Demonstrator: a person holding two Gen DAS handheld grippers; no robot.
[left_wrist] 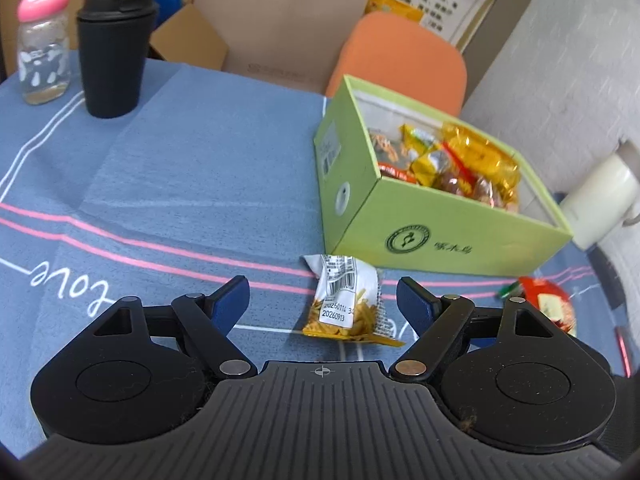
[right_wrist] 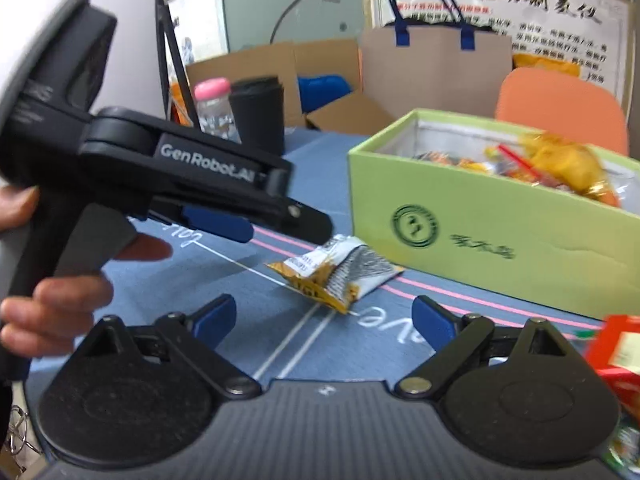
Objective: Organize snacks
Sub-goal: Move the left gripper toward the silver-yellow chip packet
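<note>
The left gripper point(left_wrist: 322, 300) stands wide open above the bench point(left_wrist: 160, 184), with nothing gripped. A small yellow-and-white snack packet point(left_wrist: 348, 300) lies flat on the blue cloth between and just beyond its fingertips; neither blue pad point(left_wrist: 228, 300) touches it. The left wrist view shows the packet's printed side — a barcode and a date label — and its far end close to the near wall of the green box point(left_wrist: 440, 232), which sits to the right with its top open and holds a pile of wrapped snacks point(left_wrist: 460, 164).

The right gripper point(right_wrist: 324, 320) is likewise wide open and empty. Its view shows what the left wrist view does not: the left gripper seen from the side point(right_wrist: 280, 220), held by a hand point(right_wrist: 60, 300) at the left edge, with its fingertip directly over the far left end of the same packet point(right_wrist: 340, 276). Whether that tip touches the wrapper cannot be told. From this side the packet appears crumpled and tented.

Only the left wrist view shows the black lidded cup point(left_wrist: 114, 52) and the pink-capped clear bottle point(left_wrist: 42, 46) sharply, at the far left of the bench. A red packet point(left_wrist: 552, 308) lies near the right edge — blurred in both views.
</note>
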